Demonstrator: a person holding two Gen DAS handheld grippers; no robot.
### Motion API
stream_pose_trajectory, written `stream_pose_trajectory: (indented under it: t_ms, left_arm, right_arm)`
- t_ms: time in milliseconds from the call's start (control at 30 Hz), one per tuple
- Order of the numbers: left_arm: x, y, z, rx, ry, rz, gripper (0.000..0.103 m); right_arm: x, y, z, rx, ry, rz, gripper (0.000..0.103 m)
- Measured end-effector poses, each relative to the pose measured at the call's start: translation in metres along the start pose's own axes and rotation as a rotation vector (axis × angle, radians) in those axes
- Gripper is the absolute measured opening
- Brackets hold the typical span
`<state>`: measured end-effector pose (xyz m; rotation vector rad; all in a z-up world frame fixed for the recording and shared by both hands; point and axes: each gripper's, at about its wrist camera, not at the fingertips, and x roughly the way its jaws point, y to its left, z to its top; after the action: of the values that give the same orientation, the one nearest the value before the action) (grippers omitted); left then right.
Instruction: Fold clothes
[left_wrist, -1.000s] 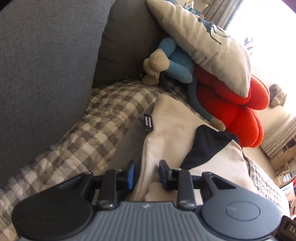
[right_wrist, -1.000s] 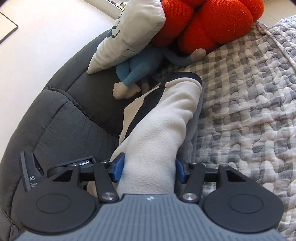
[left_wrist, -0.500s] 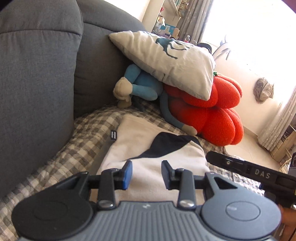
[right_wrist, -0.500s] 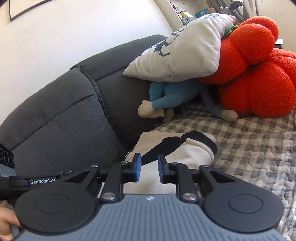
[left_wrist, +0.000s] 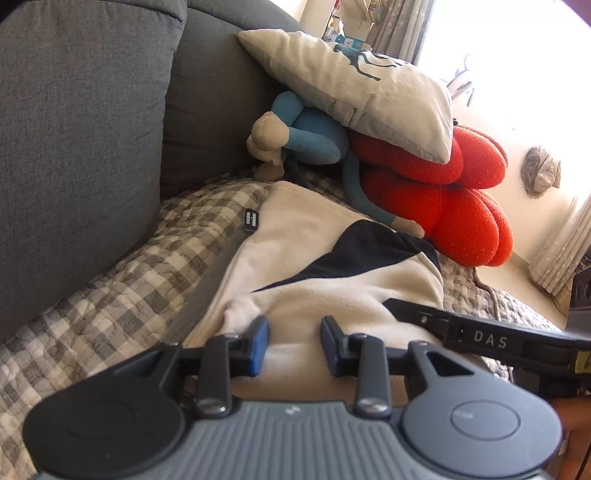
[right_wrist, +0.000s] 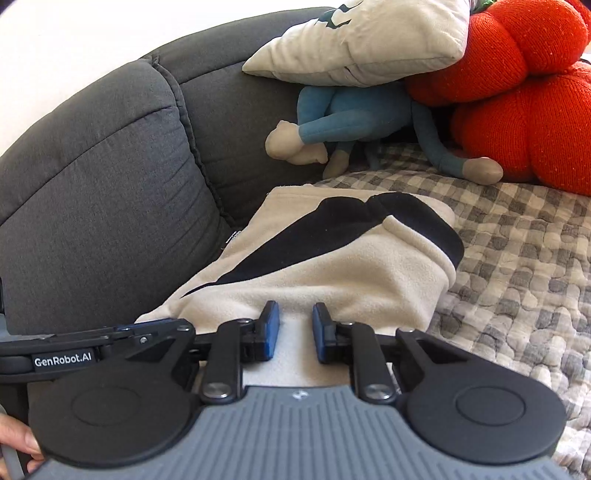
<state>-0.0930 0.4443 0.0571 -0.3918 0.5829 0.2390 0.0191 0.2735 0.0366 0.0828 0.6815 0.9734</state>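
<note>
1. Left wrist view: the left tongs (left_wrist: 294, 341) stand apart with nothing between the blue pads – they hang over the near edge of the fleece (left_wrist: 314, 258).
2. Right wrist view: the right tongs (right_wrist: 295, 328) show a narrow gap, also bare, above the same fleece (right_wrist: 332, 266).
3. Soft, cream and black, it lies folded on a checked quilt (right_wrist: 517, 240) on the grey sofa (right_wrist: 110, 166).
4. Behind it – a knitted red cushion (left_wrist: 461, 206), a blue plush (left_wrist: 314, 136) and a pale pillow (left_wrist: 369, 88).

Left claw (left_wrist: 294, 341): black arms, blue pads, silver screws, ribbed grey body; right claw (right_wrist: 295, 330) alike, lettered "GenRobot.AI".
</note>
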Motion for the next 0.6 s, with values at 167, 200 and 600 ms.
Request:
stream_pose_trajectory:
  t_ms: [167,200,600]
  left_arm:
    - [-0.004,-0.003,0.011,-0.030,0.032,0.032,0.034]
    - [-0.014,-0.006,0.014,-0.044,0.029,0.049,0.035]
    - [-0.110,-0.069,-0.036,0.061,-0.027,0.188,0.090]
  right_arm:
    - [0.007,0.020,0.013,-0.137,0.022,-0.088,0.042]
    - [0.002,0.020,0.019,-0.145,0.016,-0.115,0.065]
    - [-0.122,-0.009,-0.018,0.042,-0.053,-0.018,0.103]
